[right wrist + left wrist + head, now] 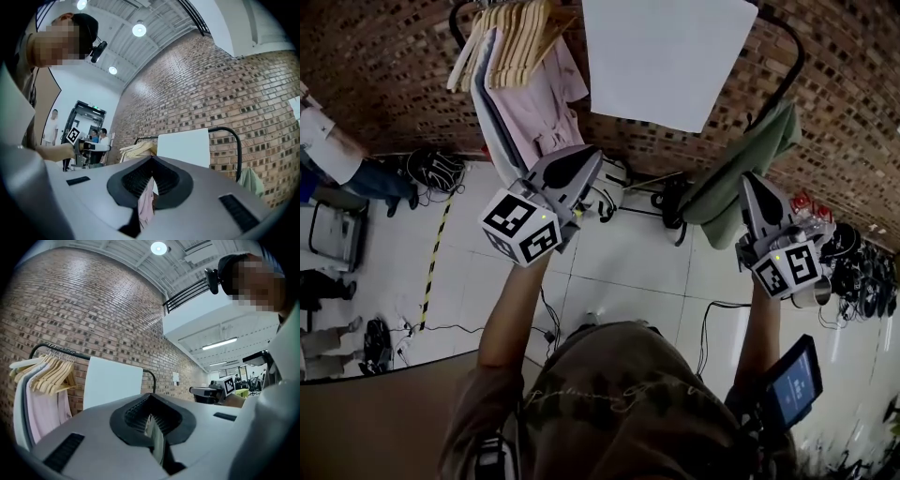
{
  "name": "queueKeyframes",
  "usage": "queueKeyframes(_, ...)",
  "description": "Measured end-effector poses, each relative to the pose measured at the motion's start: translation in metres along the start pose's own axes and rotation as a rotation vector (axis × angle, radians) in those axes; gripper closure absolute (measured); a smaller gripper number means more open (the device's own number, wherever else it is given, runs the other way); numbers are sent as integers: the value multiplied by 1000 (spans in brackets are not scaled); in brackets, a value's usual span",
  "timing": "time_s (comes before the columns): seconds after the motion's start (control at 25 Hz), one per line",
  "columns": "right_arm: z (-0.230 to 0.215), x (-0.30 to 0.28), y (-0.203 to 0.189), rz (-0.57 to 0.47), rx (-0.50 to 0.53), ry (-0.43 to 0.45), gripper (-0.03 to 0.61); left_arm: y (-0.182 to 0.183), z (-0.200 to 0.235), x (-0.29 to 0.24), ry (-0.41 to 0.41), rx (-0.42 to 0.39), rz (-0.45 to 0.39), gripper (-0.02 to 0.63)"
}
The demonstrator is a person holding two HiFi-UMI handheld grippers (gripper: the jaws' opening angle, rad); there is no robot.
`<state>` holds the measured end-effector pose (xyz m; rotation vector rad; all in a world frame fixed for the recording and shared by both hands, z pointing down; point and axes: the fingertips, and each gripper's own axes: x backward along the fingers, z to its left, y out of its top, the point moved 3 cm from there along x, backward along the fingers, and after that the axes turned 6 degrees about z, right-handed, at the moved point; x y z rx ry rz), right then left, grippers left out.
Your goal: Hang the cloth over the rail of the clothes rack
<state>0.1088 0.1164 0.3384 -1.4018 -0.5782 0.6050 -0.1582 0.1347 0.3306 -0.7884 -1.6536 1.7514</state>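
Note:
A green cloth (741,164) hangs draped over the right end of the black rack rail (789,42); the right gripper view shows its edge (251,182) below the rail's bend (229,130). My right gripper (749,180) is raised just in front of this cloth, its jaws shut with nothing between them (151,163). Further left my left gripper (596,157) is held up below the rack, also shut and empty (151,401). A white sheet (661,56) hangs flat over the middle of the rail.
Wooden hangers (517,42) and pink and grey garments (539,108) fill the rack's left end. A brick wall (384,75) stands behind it. Cables and bags (436,169) lie on the tiled floor, and a person (328,155) stands at left.

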Motion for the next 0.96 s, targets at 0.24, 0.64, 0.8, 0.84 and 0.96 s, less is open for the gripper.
queueKeyframes(0.24,17,6,-26,32,-34,22,574,-14,-20,2,10,-21,16,612)
queueKeyframes(0.64,27,10,-29,52,-9,29,574,-20,-33,12,54,-29,-9,612)
queueKeyframes(0.8,29,15,-30,51,-19,22,574,-22,-37,17,79,-34,-21,612)
queueKeyframes(0.84,29,17,-30,51,-20,19,574,-23,-39,18,81,-35,-19,612)
queueKeyframes(0.96,28,25,-34,51,-21,12,574,-30,-47,17,84,-36,-15,612)
